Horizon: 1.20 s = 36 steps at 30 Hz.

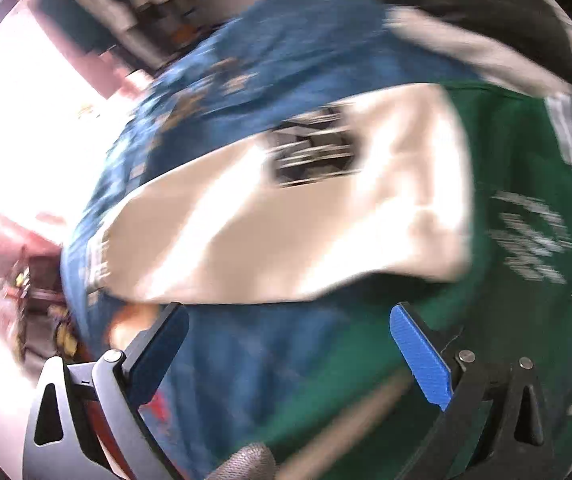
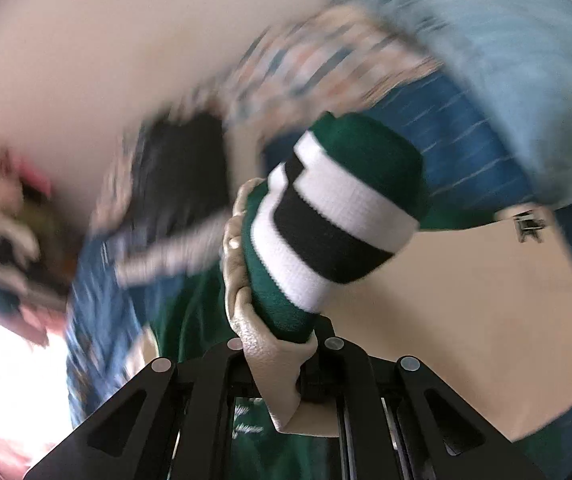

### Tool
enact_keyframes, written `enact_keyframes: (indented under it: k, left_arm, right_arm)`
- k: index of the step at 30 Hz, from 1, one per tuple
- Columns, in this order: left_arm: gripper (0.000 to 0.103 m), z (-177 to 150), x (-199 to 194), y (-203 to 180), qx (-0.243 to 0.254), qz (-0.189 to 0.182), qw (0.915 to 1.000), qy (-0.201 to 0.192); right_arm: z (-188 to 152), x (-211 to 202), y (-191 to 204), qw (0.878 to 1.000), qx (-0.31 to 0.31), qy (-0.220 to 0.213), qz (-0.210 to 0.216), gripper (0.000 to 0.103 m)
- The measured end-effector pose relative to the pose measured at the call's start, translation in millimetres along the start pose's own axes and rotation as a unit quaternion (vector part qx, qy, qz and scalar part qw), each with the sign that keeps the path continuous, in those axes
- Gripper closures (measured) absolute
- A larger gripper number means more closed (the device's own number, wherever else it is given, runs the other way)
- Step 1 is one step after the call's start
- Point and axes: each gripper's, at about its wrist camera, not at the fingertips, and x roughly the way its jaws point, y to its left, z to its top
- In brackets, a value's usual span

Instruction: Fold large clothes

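Now my right claw is closed tight on the green knitted garment with white and black stripes; the striped cuff end of it stands straight ahead of this claw, bunched, together with a fold of beige leather-like cloth that is pinched there too. My left claw is wide, with nothing between its blue pads. Ahead of it and to its right lies the flat green body of the same garment, partly under a cream cloth with a dark print, on the blue patterned bed cover. I judge the left claw is the free one to take the next edge, which lies to its right side. Both views are much blurred.
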Motion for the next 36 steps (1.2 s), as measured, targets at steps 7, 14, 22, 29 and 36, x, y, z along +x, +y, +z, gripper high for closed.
enact_keyframes:
  k: [7,14,22,29,36]
  left_arm:
    - [0.0,-15,51,104,-0.071,0.037,0.9962,0.035]
    - [0.0,-18,87,156,-0.164,-0.005,0.9835,0.075]
    - [0.001,-33,158,212,-0.417,-0.203,0.8744,0.143]
    - [0.037,-1,189,235,-0.458,-0.116,0.8765,0.09]
    - [0.09,90,181,265,-0.407,-0.108,0.9071,-0.012]
  right_arm:
    - [-75,135,119,0.989,-0.11,0.091,-0.047,0.094]
    - [-82,150,136,0.972,-0.157,0.176,-0.002,0.071]
    - [-86,69,73,0.979,0.009,0.183,0.086,0.032]
    - [-103,55,59,0.98,0.044,0.184,0.052,0.032]
    - [-109,71,99,0.984,0.021,0.175,0.035,0.032]
